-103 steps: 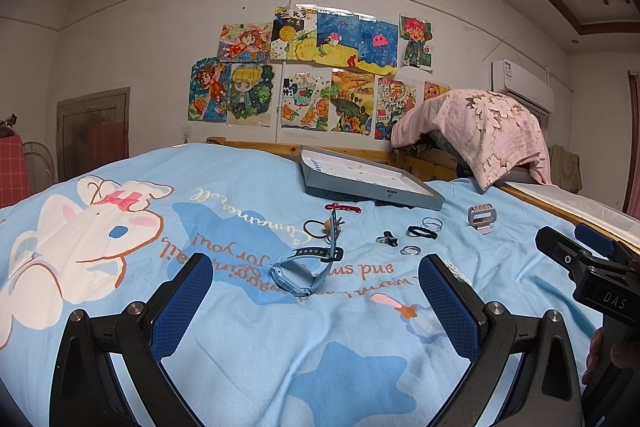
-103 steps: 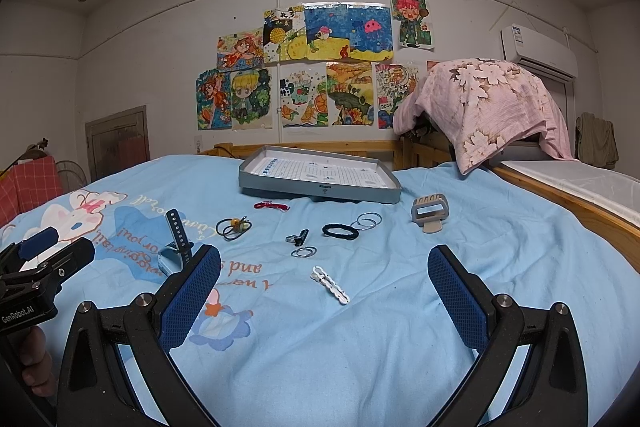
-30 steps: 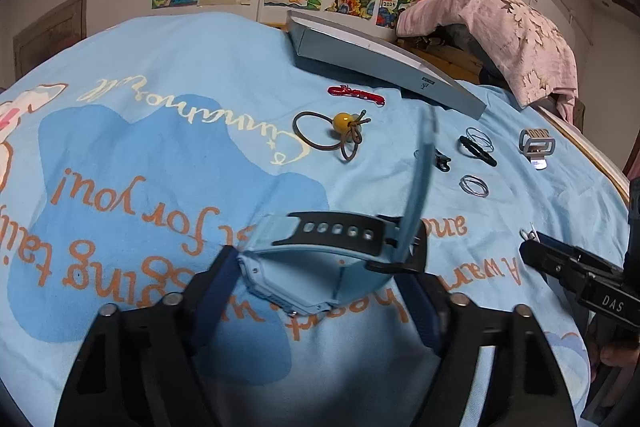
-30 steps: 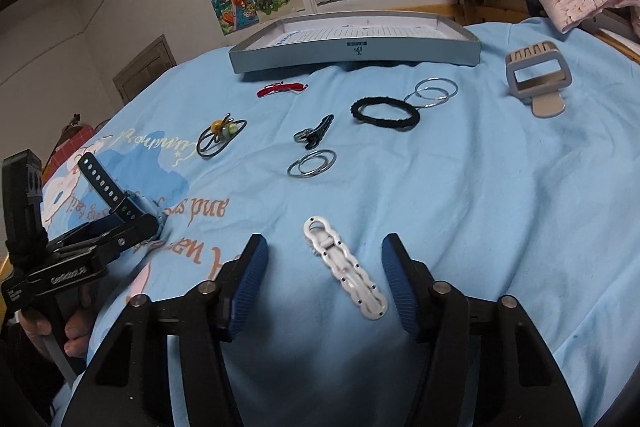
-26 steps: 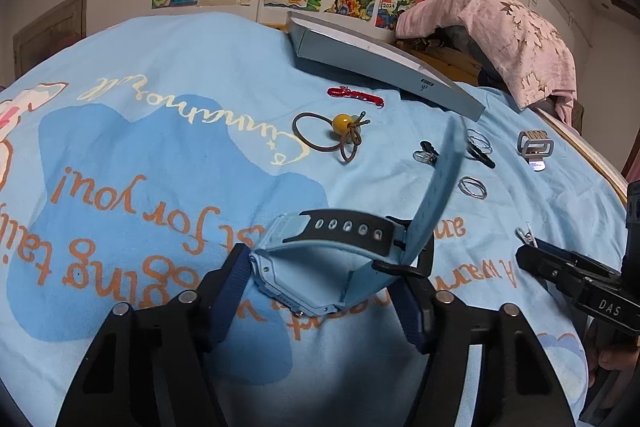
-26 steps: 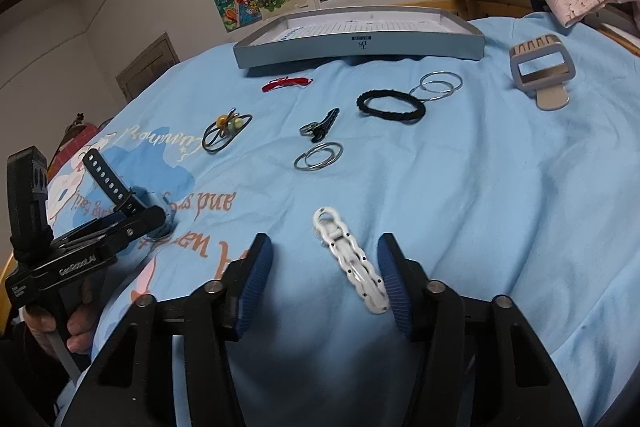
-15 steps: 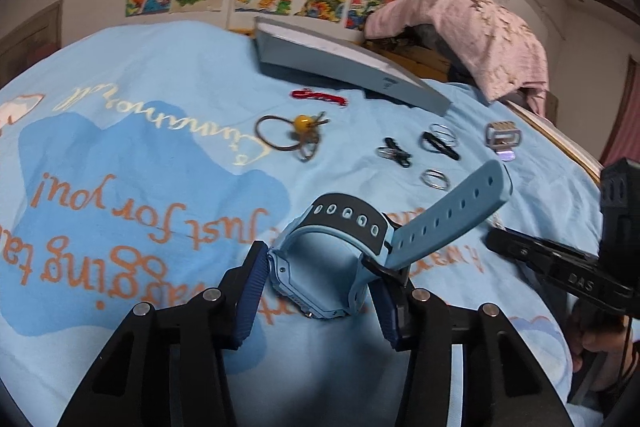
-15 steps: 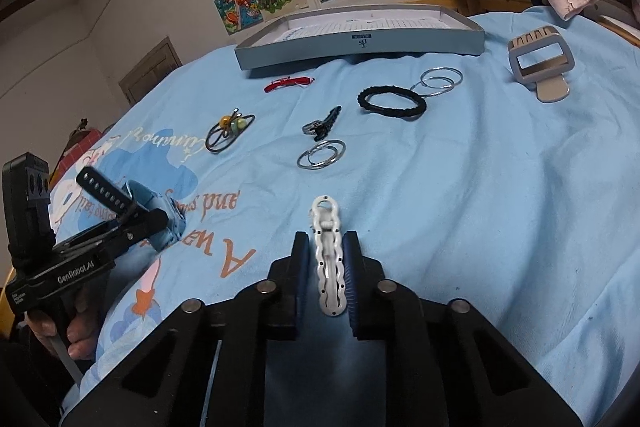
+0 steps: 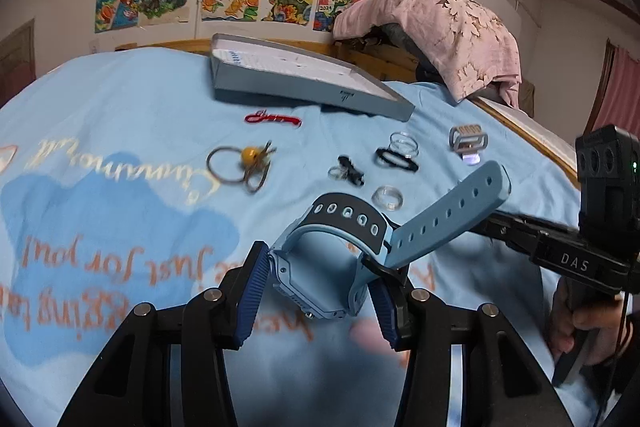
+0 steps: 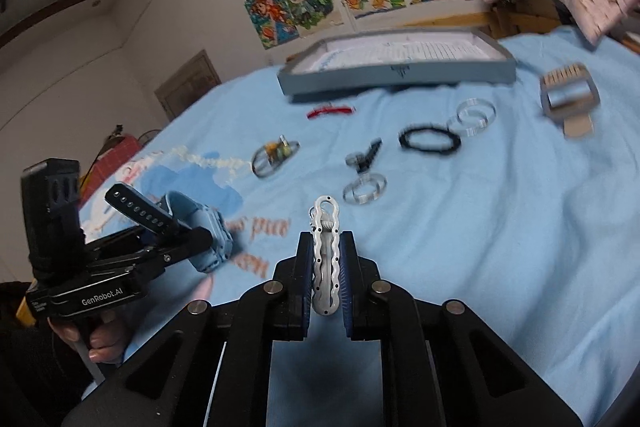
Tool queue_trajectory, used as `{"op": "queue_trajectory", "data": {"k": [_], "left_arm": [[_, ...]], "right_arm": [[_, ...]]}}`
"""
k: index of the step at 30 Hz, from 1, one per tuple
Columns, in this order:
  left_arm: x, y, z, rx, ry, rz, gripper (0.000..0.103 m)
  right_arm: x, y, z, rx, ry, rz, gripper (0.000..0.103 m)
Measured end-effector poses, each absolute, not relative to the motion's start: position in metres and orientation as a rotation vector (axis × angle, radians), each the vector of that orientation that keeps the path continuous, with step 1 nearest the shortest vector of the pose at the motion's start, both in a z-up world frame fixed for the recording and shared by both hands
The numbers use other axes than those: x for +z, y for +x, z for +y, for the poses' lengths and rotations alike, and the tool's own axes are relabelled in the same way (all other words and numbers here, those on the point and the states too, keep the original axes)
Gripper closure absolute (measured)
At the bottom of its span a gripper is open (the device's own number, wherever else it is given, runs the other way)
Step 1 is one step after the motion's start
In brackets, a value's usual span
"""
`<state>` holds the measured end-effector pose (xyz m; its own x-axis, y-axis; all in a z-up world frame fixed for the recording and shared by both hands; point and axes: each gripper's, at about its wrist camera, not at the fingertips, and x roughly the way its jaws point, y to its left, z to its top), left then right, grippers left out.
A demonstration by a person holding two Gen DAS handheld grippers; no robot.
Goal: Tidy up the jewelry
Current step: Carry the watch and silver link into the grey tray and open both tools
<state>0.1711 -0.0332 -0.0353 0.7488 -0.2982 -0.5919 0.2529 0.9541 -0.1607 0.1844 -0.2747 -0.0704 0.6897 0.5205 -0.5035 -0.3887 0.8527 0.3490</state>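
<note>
My left gripper (image 9: 316, 291) is shut on a light blue watch (image 9: 320, 279) and holds it above the blue bedspread; its strap (image 9: 448, 215) sticks out to the right. The watch also shows in the right wrist view (image 10: 200, 227). My right gripper (image 10: 326, 267) is shut on a white wavy hair clip (image 10: 326, 255), lifted off the bed. A grey tray (image 9: 304, 79) lies at the far side, also seen in the right wrist view (image 10: 400, 63).
On the bedspread lie a red clip (image 9: 272, 119), a hair tie with a yellow bead (image 9: 244, 163), a small black clip (image 9: 350, 173), a black hair tie (image 9: 396, 159), clear rings (image 9: 386, 197) and a grey claw clip (image 9: 468, 143). A pink blanket (image 9: 440, 27) is piled at the back right.
Both grippers closed from open onto their items. The left lifted the watch off the bed and the right lifted the white clip; both moved up and forward.
</note>
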Motion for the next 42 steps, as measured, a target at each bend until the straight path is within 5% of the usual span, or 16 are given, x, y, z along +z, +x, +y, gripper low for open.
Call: {"op": "queue_trajectory", "data": {"k": [14, 27, 30, 33, 36, 38, 42], "left_arm": [[0.042, 0.346, -0.064, -0.122, -0.005, 0.648, 0.057], [0.006, 0.447, -0.065, -0.027, -0.063, 0.765, 0.054], [0.001, 0.444, -0.062, -0.045, -0.094, 0.749, 0.046], [0.001, 0.437, -0.065, -0.043, -0.074, 0.73, 0.026], [0.005, 0.423, -0.065, -0.035, -0.059, 0.675, 0.019], [0.008, 0.414, -0.06, -0.037, -0.079, 0.654, 0.017], [0.016, 0.389, -0.05, -0.05, -0.145, 0.586, 0.006]], "right_arm": [[0.018, 0.34, -0.269, 0.485, 0.027, 0.522, 0.092], [-0.029, 0.45, -0.266, 0.419, 0.21, 0.595, 0.092], [-0.044, 0.451, -0.262, 0.412, 0.196, 0.631, 0.092], [-0.049, 0.454, -0.263, 0.391, 0.186, 0.656, 0.091], [-0.049, 0.449, -0.266, 0.356, 0.168, 0.668, 0.074], [-0.044, 0.441, -0.273, 0.335, 0.168, 0.64, 0.053], [-0.029, 0.414, -0.284, 0.31, 0.171, 0.563, 0.05]]}}
